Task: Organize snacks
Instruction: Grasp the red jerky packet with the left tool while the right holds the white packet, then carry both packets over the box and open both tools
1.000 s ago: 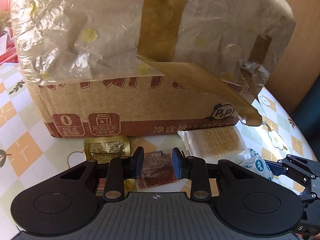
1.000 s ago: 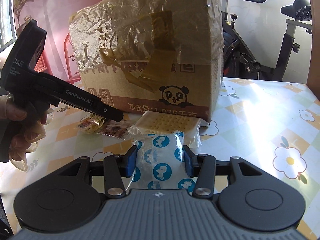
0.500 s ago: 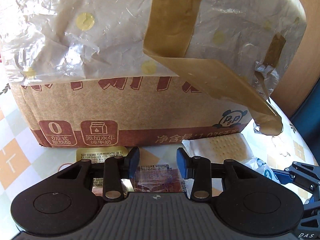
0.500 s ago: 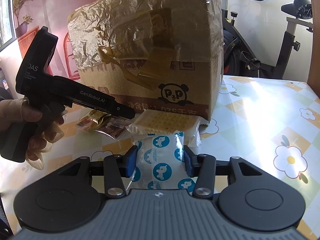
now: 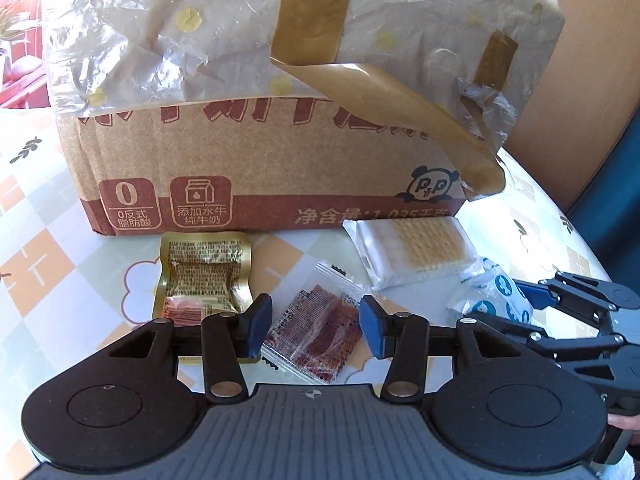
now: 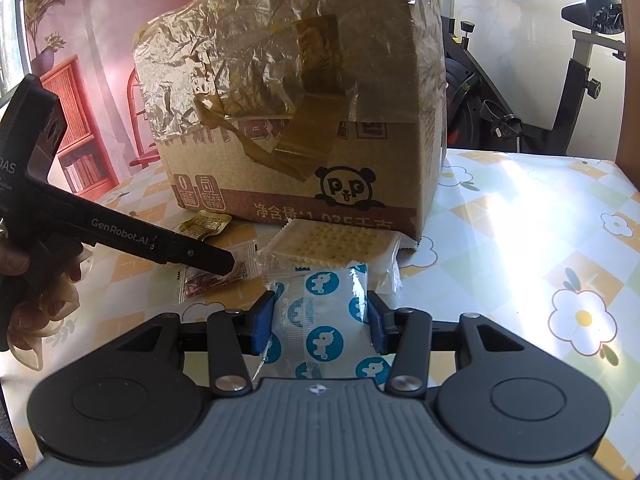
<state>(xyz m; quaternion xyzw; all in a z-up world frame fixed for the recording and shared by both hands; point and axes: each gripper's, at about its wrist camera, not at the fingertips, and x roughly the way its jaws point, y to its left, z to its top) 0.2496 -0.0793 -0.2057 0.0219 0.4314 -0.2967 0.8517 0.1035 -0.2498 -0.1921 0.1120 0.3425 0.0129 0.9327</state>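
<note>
Several snack packets lie on the table in front of a taped cardboard box (image 5: pixel 280 128). My left gripper (image 5: pixel 312 330) is open, its jaws either side of a clear packet of dark red snack (image 5: pixel 316 334). A gold packet (image 5: pixel 204 276) lies to its left, a cracker pack (image 5: pixel 412 250) to the right. My right gripper (image 6: pixel 318 326) is open around a white packet with blue prints (image 6: pixel 320 324), which also shows in the left wrist view (image 5: pixel 492 294). Whether the pads touch it is unclear. The cracker pack (image 6: pixel 332 244) and the box (image 6: pixel 304 120) lie beyond.
The table has a flowered, checked cloth (image 6: pixel 520 240). An exercise bike (image 6: pixel 560 80) stands behind the table at the right. A red shelf (image 6: pixel 72 128) is at the far left. The left gripper's body (image 6: pixel 120 236) crosses the right wrist view.
My left gripper has pulled back and lifted, so the red and gold packets show in full, and its jaws have opened wider. My right gripper has stayed around the blue-print packet.
</note>
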